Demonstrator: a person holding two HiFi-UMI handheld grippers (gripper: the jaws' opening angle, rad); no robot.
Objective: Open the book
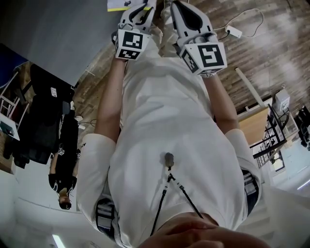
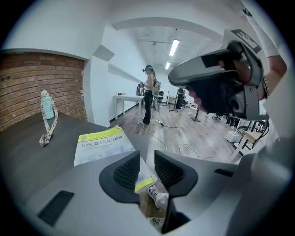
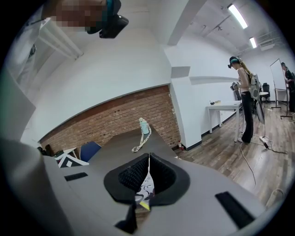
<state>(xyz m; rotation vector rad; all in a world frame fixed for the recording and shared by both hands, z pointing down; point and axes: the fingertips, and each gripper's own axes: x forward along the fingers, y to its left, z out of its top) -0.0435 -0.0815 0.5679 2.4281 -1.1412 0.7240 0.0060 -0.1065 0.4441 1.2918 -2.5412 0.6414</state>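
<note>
The book [image 2: 99,145], its cover white with a yellow band, lies shut and flat on the dark table [image 2: 32,156], near the table's edge. In the head view only a strip of the book [image 1: 121,5] shows at the top edge. My left gripper [image 2: 146,171] is open just in front of the book; the book's near corner shows in the gap, and the pads are clear of it. My right gripper [image 3: 148,171] is shut to a thin slit with nothing held that I can make out. It hangs above and to the right of the left gripper [image 1: 140,12], and both point away from the body.
A pale bottle on a lanyard [image 2: 46,110] stands farther back on the table; the right gripper view shows the bottle [image 3: 144,126] too. Beyond the table's edge lies wooden floor with cables [image 2: 193,150] and a power strip [image 1: 233,32]. A person [image 2: 149,94] stands by a white table [image 2: 126,99].
</note>
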